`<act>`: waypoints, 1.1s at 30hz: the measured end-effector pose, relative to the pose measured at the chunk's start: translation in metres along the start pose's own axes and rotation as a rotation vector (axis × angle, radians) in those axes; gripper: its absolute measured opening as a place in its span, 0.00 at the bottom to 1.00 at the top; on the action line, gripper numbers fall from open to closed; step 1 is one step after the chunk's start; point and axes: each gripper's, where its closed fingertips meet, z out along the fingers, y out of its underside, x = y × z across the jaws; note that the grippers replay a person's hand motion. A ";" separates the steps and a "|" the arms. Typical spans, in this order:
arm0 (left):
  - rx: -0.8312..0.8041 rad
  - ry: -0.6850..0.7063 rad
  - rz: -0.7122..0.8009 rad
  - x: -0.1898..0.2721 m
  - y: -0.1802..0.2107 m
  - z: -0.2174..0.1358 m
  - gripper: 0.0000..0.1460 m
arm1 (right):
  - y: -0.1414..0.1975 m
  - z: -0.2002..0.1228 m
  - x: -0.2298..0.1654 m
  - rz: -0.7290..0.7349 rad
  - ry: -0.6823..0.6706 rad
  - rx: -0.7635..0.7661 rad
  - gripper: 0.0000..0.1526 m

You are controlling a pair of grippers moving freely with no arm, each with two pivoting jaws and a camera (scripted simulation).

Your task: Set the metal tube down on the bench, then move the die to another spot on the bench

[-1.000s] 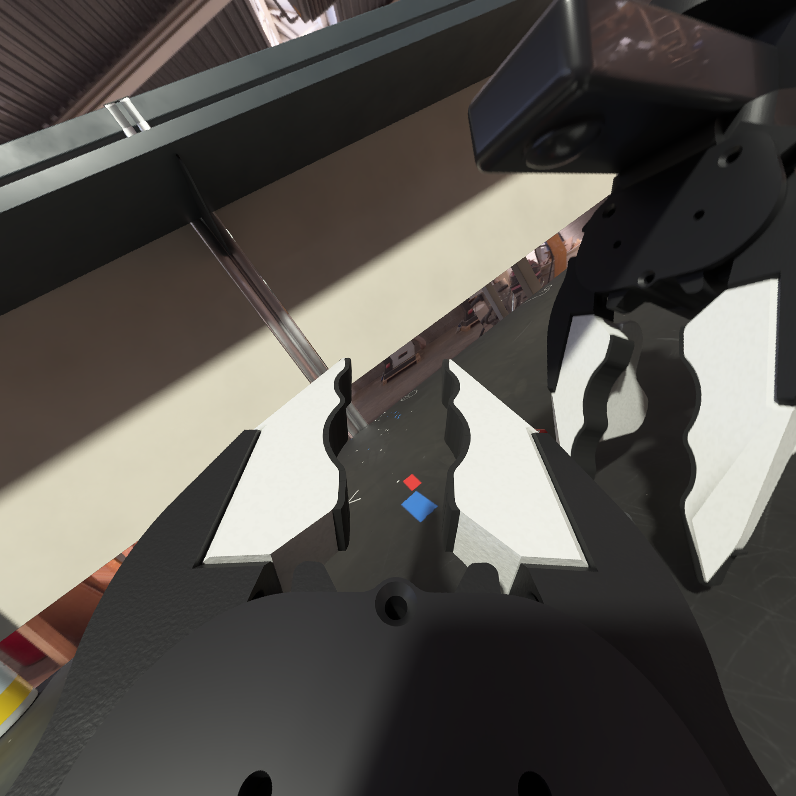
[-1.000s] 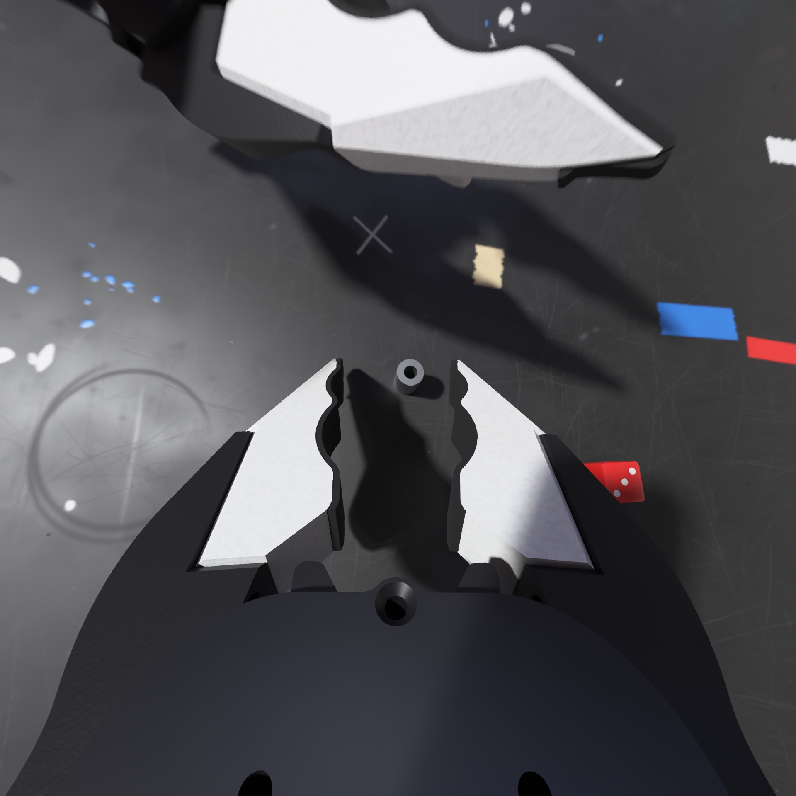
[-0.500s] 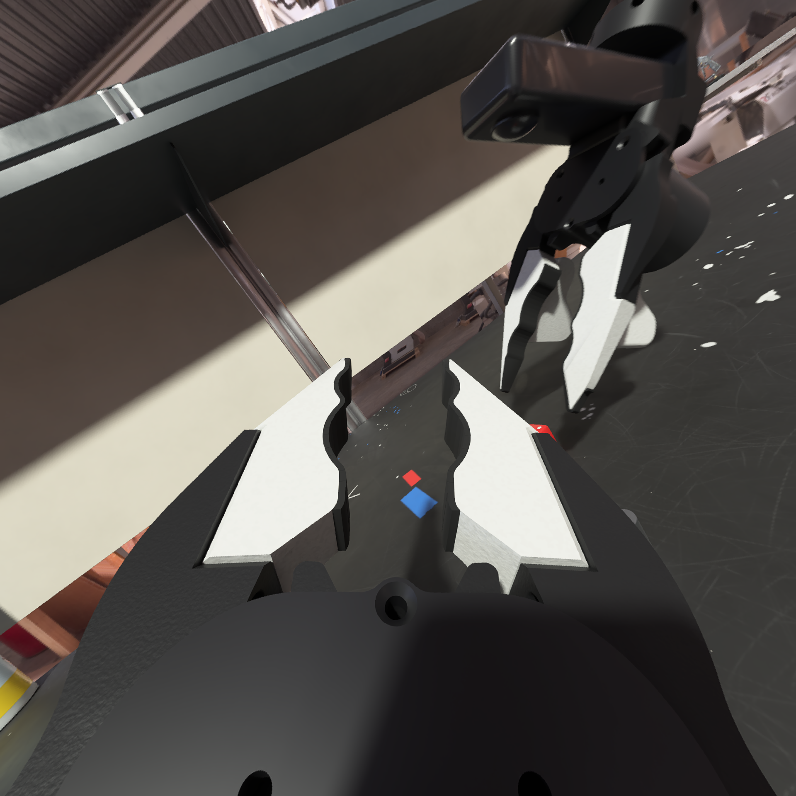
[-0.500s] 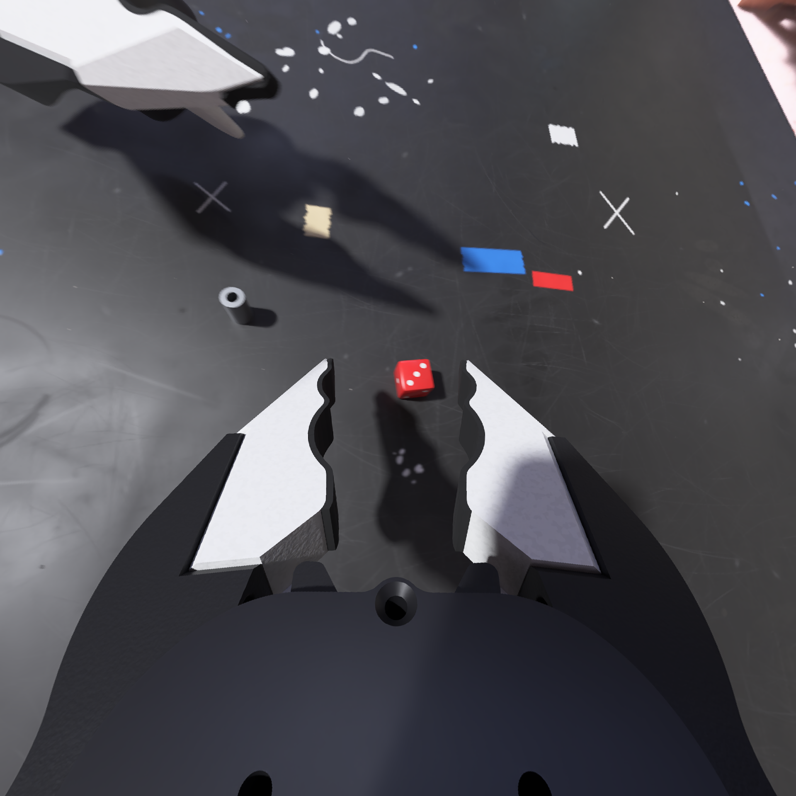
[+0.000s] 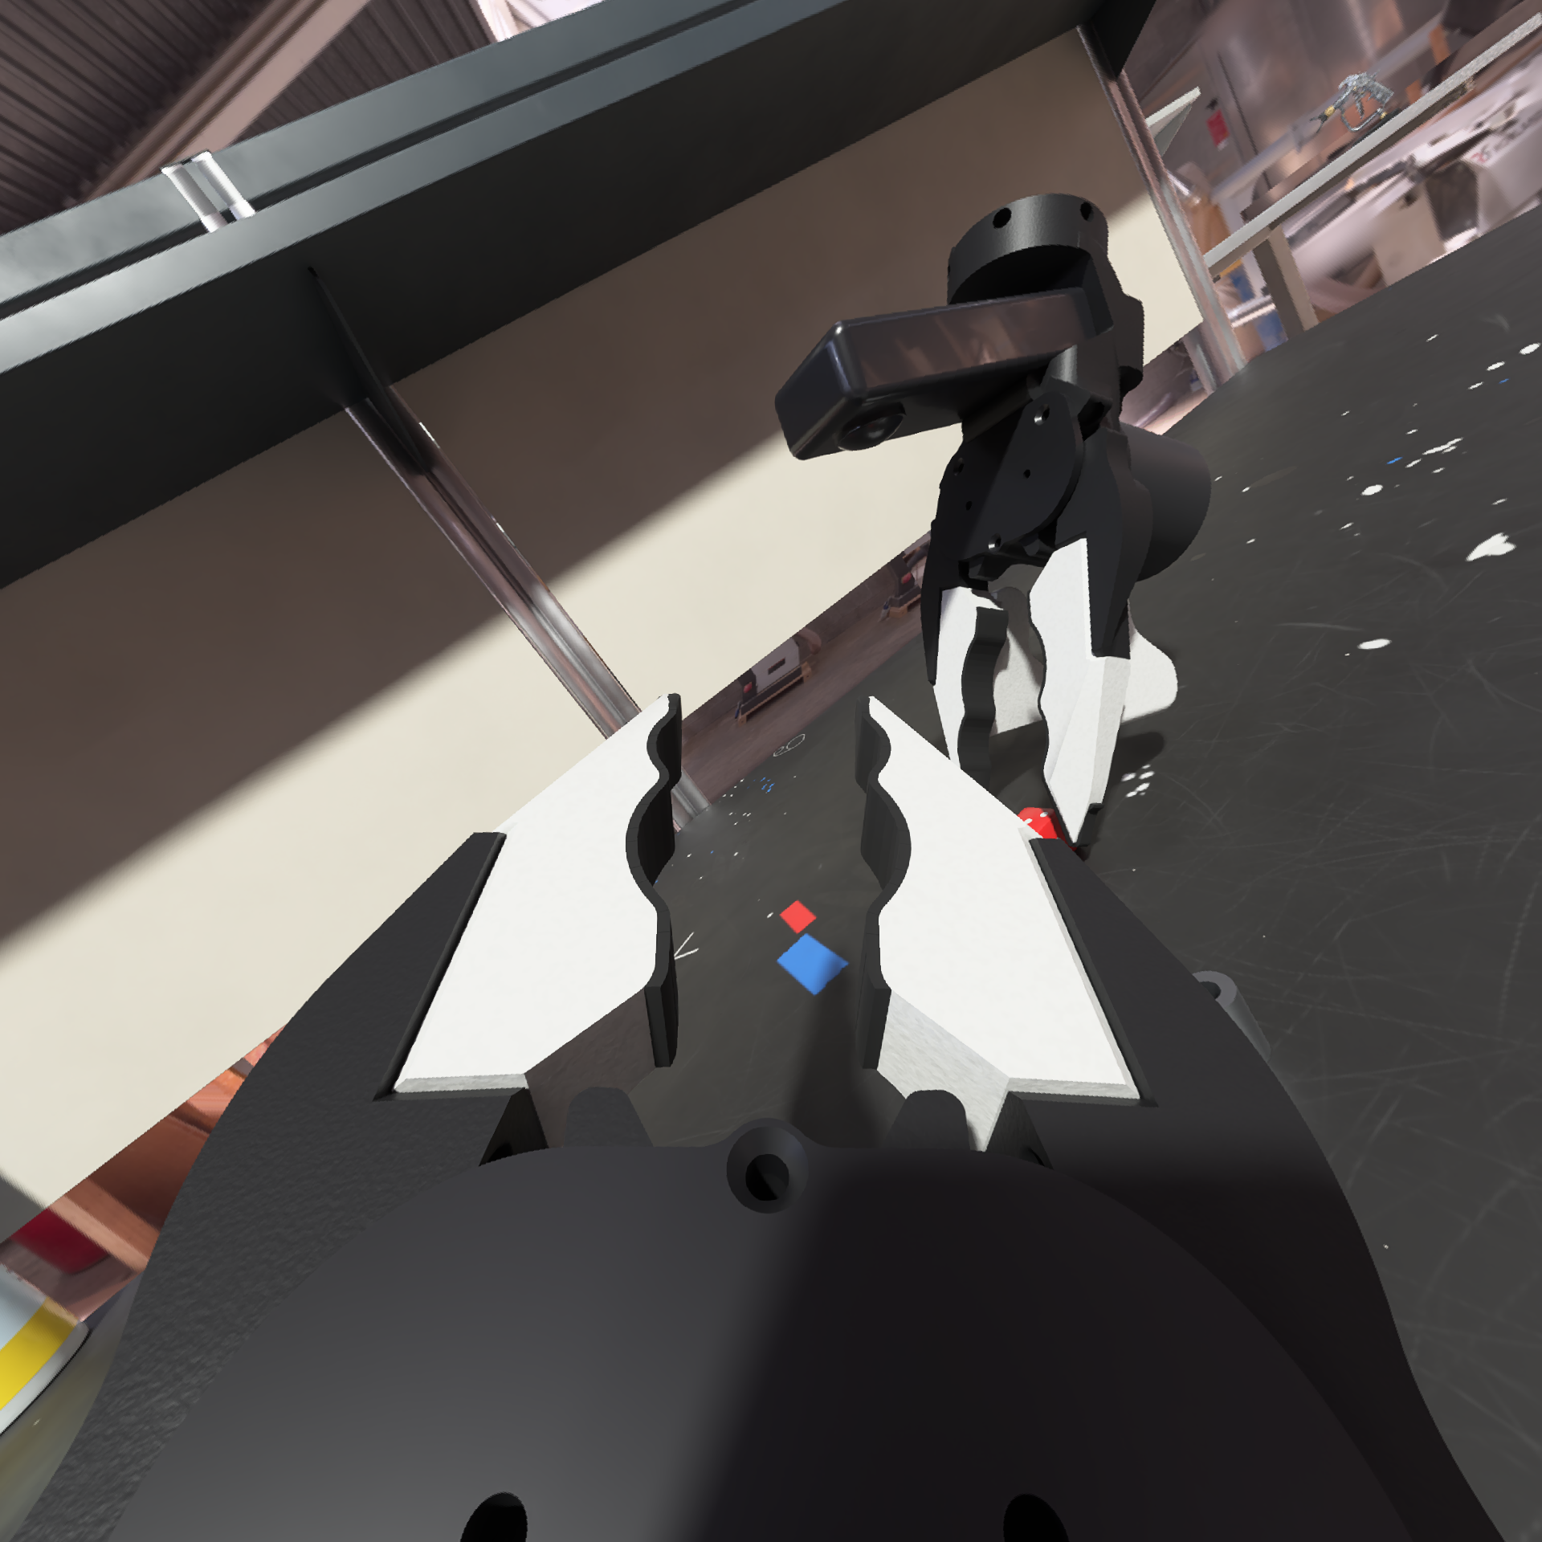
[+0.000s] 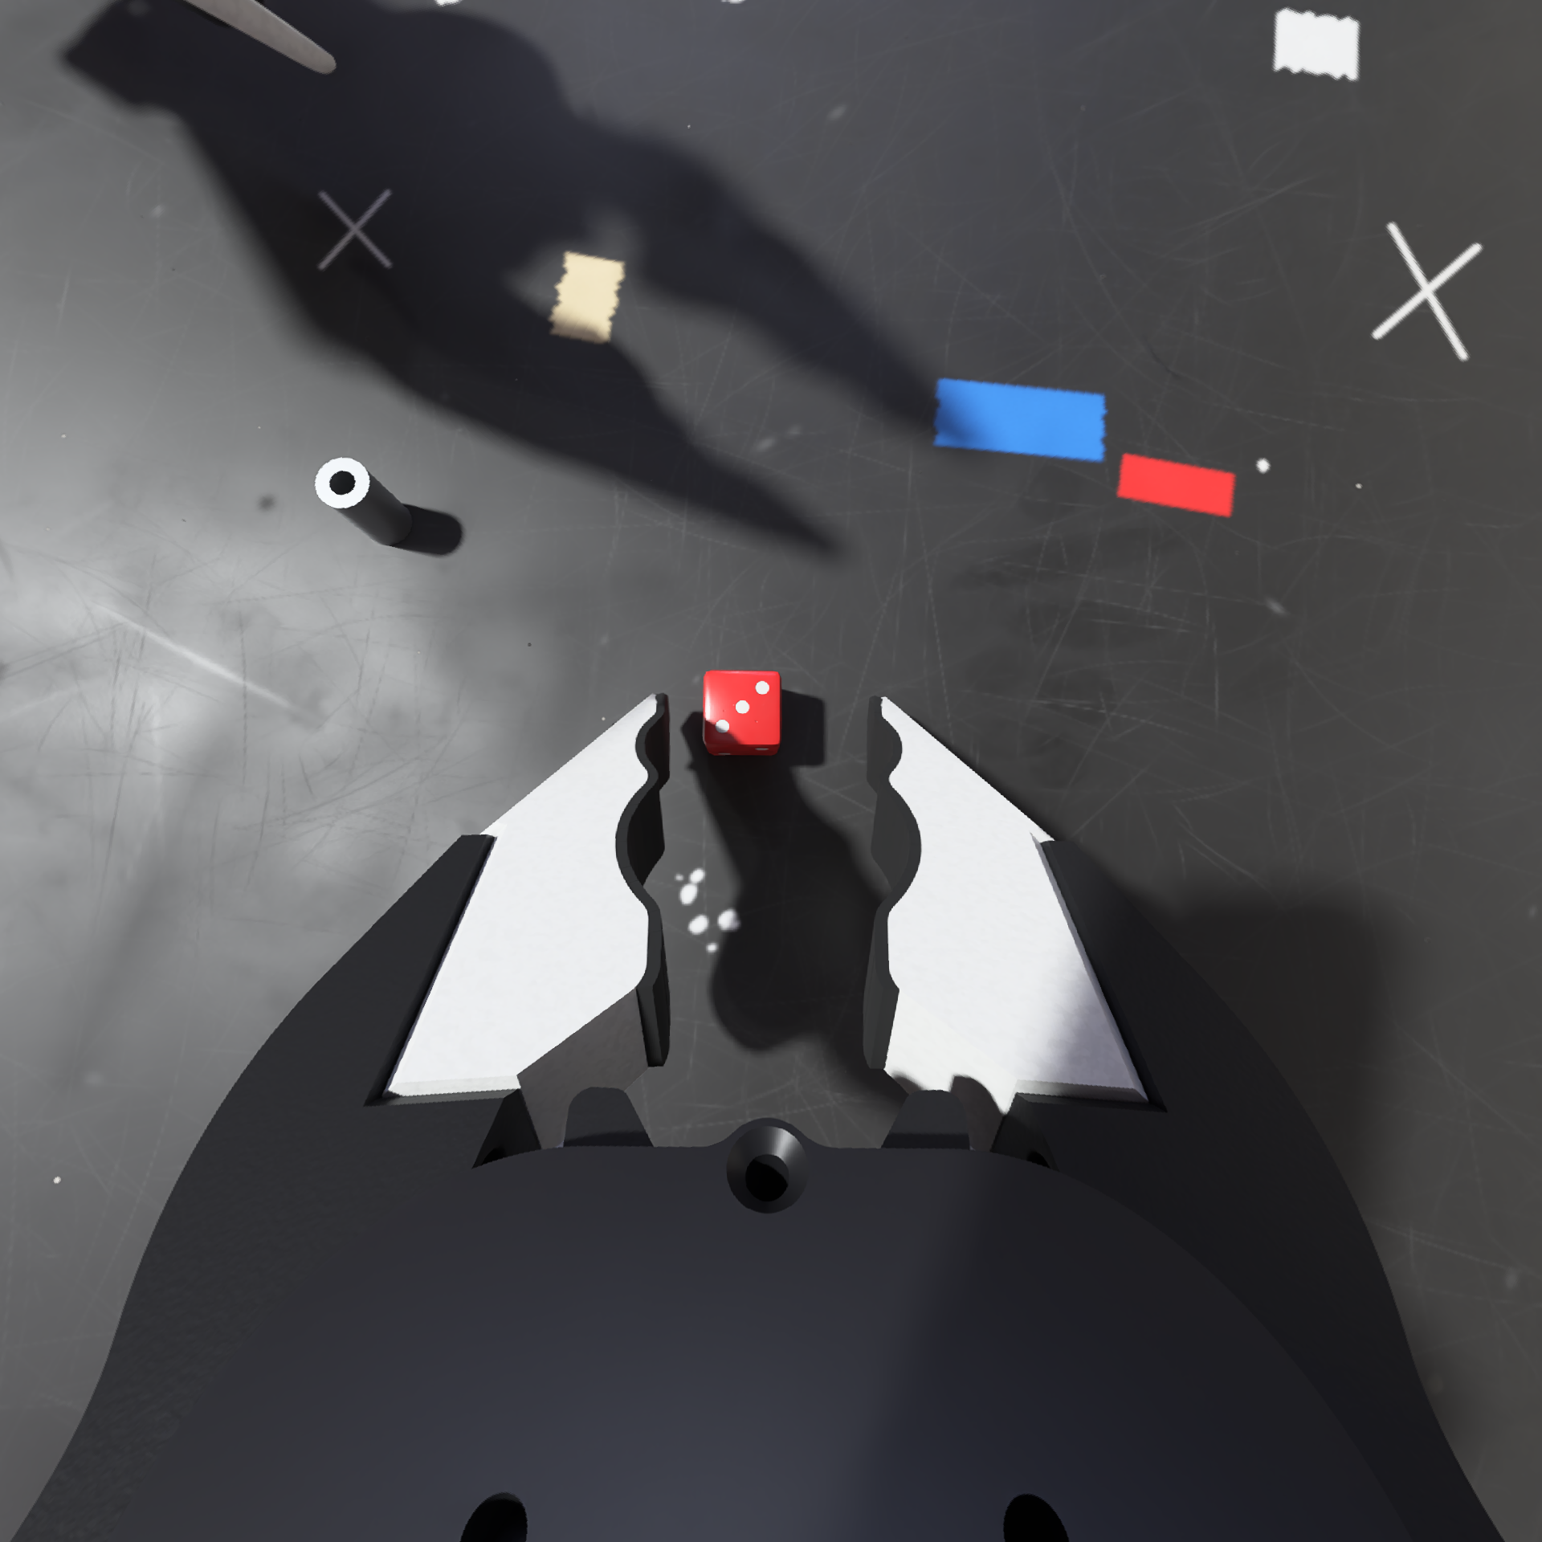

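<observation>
A red die [image 6: 741, 711] with white pips sits on the dark bench [image 6: 1168, 751], just beyond my right gripper's [image 6: 766, 709] tips and between them. The right gripper is open and empty, low over the die. A short grey metal tube [image 6: 367, 505] stands upright on the bench, far left of the die. My left gripper [image 5: 768, 718] is open and empty, tilted up above the bench. In the left wrist view the right gripper [image 5: 1030, 776] points down at the die [image 5: 1037, 822], whose corner shows beside my right finger. The tube's top [image 5: 1220, 993] peeks out there.
Blue tape [image 6: 1020, 420], red tape [image 6: 1175, 484], a tan patch [image 6: 588, 296], a white patch [image 6: 1315, 43] and chalk crosses [image 6: 1427, 290] mark the bench. The left gripper's fingertip [image 6: 275, 37] shows at top left. A beige back panel [image 5: 334, 667] with a metal post [image 5: 517, 576] borders the bench.
My right gripper has moved from the tube rightward and down over the die, which now lies between its tips. The tube stays standing on the bench. The left gripper has barely moved.
</observation>
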 end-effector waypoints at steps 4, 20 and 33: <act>-0.003 0.006 0.003 0.001 0.001 0.000 0.29 | 0.003 0.003 -0.003 -0.011 -0.005 -0.039 0.25; -0.001 0.006 0.006 0.001 0.000 0.000 0.28 | -0.013 -0.025 -0.024 0.011 0.121 0.044 0.12; 0.004 0.001 -0.017 0.000 -0.001 -0.002 0.28 | 0.020 -0.035 -0.107 0.109 0.206 -0.013 0.12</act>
